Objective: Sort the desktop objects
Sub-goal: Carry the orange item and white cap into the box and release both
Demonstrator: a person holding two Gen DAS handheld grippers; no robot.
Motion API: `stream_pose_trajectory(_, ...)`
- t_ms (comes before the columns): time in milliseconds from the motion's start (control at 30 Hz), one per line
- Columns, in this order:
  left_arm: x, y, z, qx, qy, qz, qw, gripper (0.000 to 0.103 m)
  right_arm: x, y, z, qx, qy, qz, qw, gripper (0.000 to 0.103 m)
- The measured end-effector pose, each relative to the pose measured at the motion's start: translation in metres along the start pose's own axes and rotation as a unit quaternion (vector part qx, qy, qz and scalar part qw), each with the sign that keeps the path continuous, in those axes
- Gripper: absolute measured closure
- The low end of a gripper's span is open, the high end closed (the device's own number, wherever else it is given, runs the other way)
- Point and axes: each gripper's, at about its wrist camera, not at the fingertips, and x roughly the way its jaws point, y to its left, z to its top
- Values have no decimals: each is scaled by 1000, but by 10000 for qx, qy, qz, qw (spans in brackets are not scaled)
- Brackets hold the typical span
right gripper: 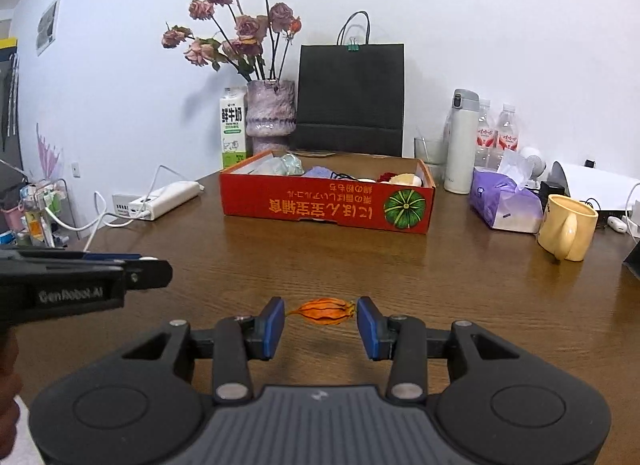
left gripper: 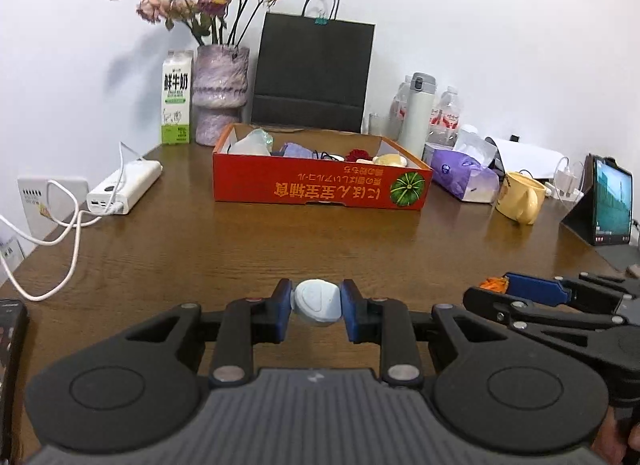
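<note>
While the left gripper (left gripper: 317, 304) is clamping a pale blue-white rounded object (left gripper: 318, 302) between its blue pads, low over the wooden desk (left gripper: 280, 237), the right gripper (right gripper: 321, 315) is bracketing an orange dried lantern-shaped pod (right gripper: 322, 311), whose pointed ends are reaching both pads; whether the jaws are actually pinching it or only flanking it, I cannot tell. Beyond both tools, across bare wood, a red cardboard box (right gripper: 328, 207) printed with a green pumpkin is sitting near the middle of the desk, holding a jumble of small items including something lilac and something cream. To its left a white power strip (left gripper: 125, 186) is lying with cables plugged in. To its right a purple tissue pack (right gripper: 505, 201) and a yellow mug (right gripper: 566, 227) are standing near each other. Against the wall behind the box, a milk carton (left gripper: 176, 97), a mottled purple vase (left gripper: 220, 95) of dried roses, a black paper bag (left gripper: 312, 73) and a white thermos (right gripper: 460, 141) are lining up.
</note>
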Motion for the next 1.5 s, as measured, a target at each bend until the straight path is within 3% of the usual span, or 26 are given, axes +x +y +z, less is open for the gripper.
stream_pose_trajectory(100, 16, 11, 36, -90, 41, -80, 9999, 76, 15, -6, 18, -62, 96, -150, 9998, 64)
stream_pose_trajectory(200, 36, 23, 91, 10, -125, -128, 9998, 76, 29, -16, 57, -107, -148, -115, 9998, 64)
stream_pose_trajectory(367, 112, 27, 188, 160, 92, -409, 9990, 76, 76, -47, 140, 267, -450, 452, 9976, 64)
stream_pose_trajectory(467, 181, 15, 220, 531, 299, -163, 9980, 76, 138, -66, 188, 542, -136, 649, 9963, 64)
stream_pose_trajectory(567, 260, 20, 236, 364, 895, -15, 9953, 76, 218, -83, 218, 649, 585, 469, 9951, 64)
stream_pose_trajectory(667, 328, 32, 241, 257, 1267, 109, 9915, 76, 290, -102, 229, 833, 1241, 330, 9882, 64)
stream_pose_trajectory(767, 379, 39, 241, 259, 1419, 470, 9884, 76, 344, -123, 231, 1114, 1617, 240, 9802, 64)
stream_pose_trajectory(833, 403, 38, 241, 320, 1719, 392, 9838, 74, 370, -128, 228, 1181, 1803, 418, 9756, 64)
stream_pose_trajectory(867, 408, 38, 242, 400, 1730, 435, 9831, 73, 382, -131, 227, 1220, 1953, 441, 9721, 63)
stream_pose_trajectory(933, 407, 34, 244, 525, 1583, 540, 9845, 53, 397, -134, 226, 1205, 2148, 261, 9689, 56)
stream_pose_trajectory(1000, 403, 36, 250, 519, 1498, 516, 9860, 48, 399, -132, 228, 1063, 2041, 265, 9728, 46)
stream_pose_trajectory(1067, 397, 39, 256, 473, 1480, 539, 9864, 47, 396, -130, 234, 1016, 1936, 279, 9754, 43)
stream_pose_trajectory(1133, 388, 42, 261, 389, 1447, 633, 9867, 26, 392, -129, 240, 942, 1900, 184, 9771, 43)
stream_pose_trajectory(1167, 386, 42, 266, 327, 1458, 685, 9864, 23, 390, -127, 243, 911, 1909, 136, 9773, 43)
stream_pose_trajectory(1333, 348, 41, 252, 161, 1561, 864, 9838, 17, 361, -121, 243, 762, 1773, -76, 9812, 32)
stream_pose_trajectory(1500, 308, 36, 222, 139, 1708, 956, 9806, 17, 327, -123, 217, 698, 1932, -380, 9779, 32)
